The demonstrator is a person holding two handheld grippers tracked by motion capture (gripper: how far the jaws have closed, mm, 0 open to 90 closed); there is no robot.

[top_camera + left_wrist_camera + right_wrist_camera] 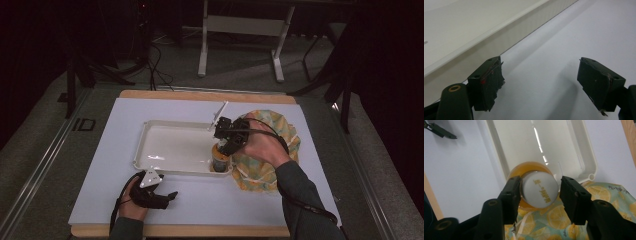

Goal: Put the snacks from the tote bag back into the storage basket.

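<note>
Two black jaws of the right gripper [540,192] stand spread around the round white cap of an amber bottle [537,191]; the left jaw touches the cap and the right one shows a gap. The bottle stands upright in the smooth white tray [584,167], lower right corner in the high view, beside a lemon-print cloth [604,197]. The left gripper [540,82] rests spread on the matte white table [574,37].

Left hand [131,199] low at the bottom left of the high view, wrapped around the left gripper [170,196], lying flat and pointing to the right. Jaws wide apart there, nothing between them. Right hand [264,145] near the middle right of that view, arm coming up from the bottom right corner. Right gripper [221,154] tipped downward, it seems, jaws parted, maybe one pad [512,192] touching something, hard to tell.
</note>
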